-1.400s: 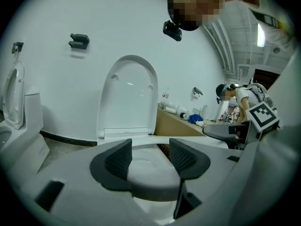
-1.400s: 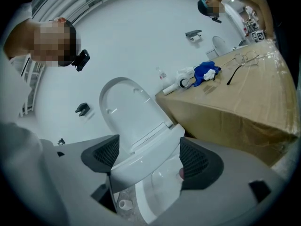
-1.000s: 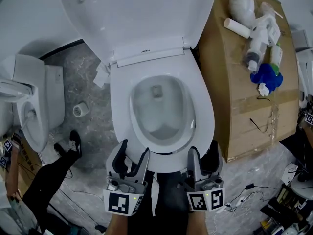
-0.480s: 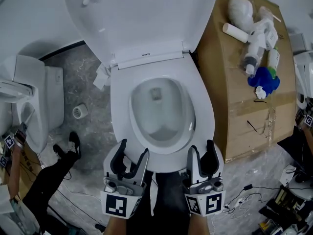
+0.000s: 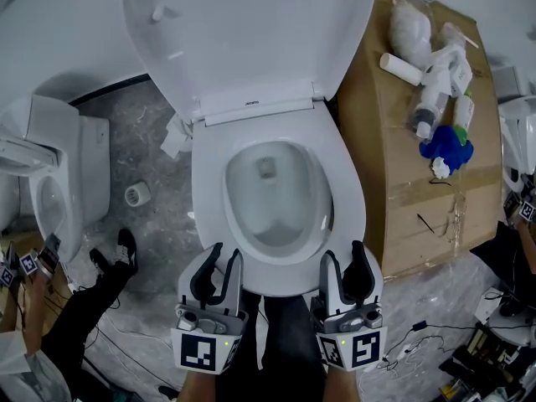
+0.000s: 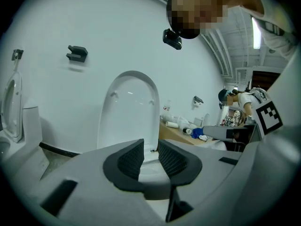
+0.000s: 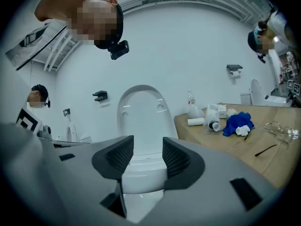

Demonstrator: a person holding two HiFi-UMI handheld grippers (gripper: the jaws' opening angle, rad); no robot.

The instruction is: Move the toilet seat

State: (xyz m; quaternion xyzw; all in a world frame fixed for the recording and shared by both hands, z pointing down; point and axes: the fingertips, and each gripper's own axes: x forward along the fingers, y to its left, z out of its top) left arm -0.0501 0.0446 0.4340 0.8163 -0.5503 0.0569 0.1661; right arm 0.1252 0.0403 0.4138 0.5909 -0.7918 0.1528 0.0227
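As seen from the head view, toilet seat (image 5: 345, 193): down flat on the toilet bowl (image 5: 270, 224), ringing its opening.
Lid (image 5: 251, 32): raised upright behind the bowl, hinged at the bowl's back edge.
Left tool (image 5: 222, 254): at the bowl's front, left of centre; its fingertips overlap the seat's front rim.
Right tool (image 5: 343, 252): at the bowl's front, right of centre; its fingertips also overlap the seat's front rim.
Counter (image 5: 394, 182): cardboard-covered, just right of the bowl; carries bottles (image 5: 431, 90) and a blue cloth (image 5: 444, 145) towards its far end.
Second toilet (image 5: 59, 182): on the floor (image 5: 126, 124), well left of the bowl.
Tape roll (image 5: 136, 194): on the floor, left of the bowl, between it and the second toilet.
Left gripper view, left tool (image 6: 150, 147): jaws part-way together with a narrow gap, having just been closing. The bowl's white front shows through the gap, and the pads are not seen pressing on it.
Left gripper view, lid: upright beyond the bowl, straight ahead.
Right gripper view, right tool (image 7: 148, 147): jaws stand apart with a wider gap, also having just been closing. The bowl's white front fills the gap, and no pad is seen bearing on it.
Right gripper view, counter: right of the bowl, with the blue cloth lying on it.
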